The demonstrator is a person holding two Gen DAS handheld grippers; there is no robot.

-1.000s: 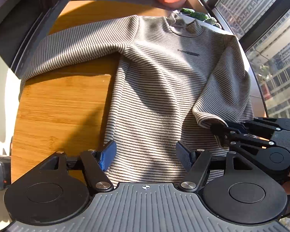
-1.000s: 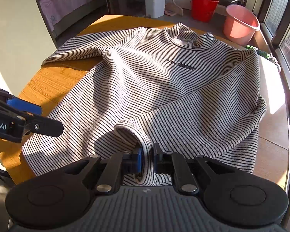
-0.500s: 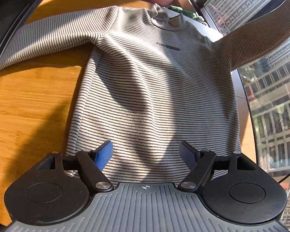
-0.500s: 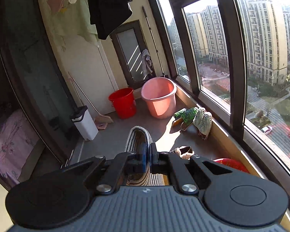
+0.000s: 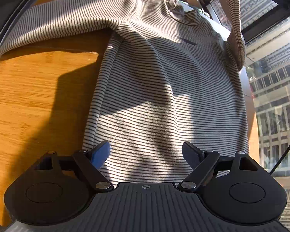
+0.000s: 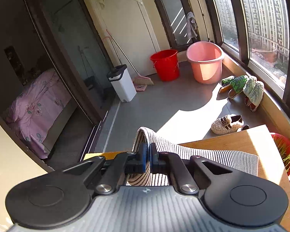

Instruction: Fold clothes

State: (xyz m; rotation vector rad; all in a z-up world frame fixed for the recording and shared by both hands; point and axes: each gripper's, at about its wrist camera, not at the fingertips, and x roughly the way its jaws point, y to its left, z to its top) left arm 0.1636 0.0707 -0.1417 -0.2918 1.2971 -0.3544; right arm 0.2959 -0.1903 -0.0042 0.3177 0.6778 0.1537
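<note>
Sweater [image 5: 164, 81] lies flat on table [image 5: 29, 96], hem at near edge. Right tool [image 6: 148, 157] clamped on sleeve cuff [image 6: 143, 135], lifted. Left tool [image 5: 146, 154] jaws just opening wide, empty, over hem. Soft, limp knit; grab cuffs, hem corners, not mid-panel.

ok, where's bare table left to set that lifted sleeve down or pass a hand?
Free: the wooden table left of the striped sweater, below its spread sleeve. Also the far right table corner beyond the lifted sleeve, which the right gripper pinches. Crowded: the centre, covered by the sweater body, where the left gripper hovers, its jaws just opened wider.
</note>
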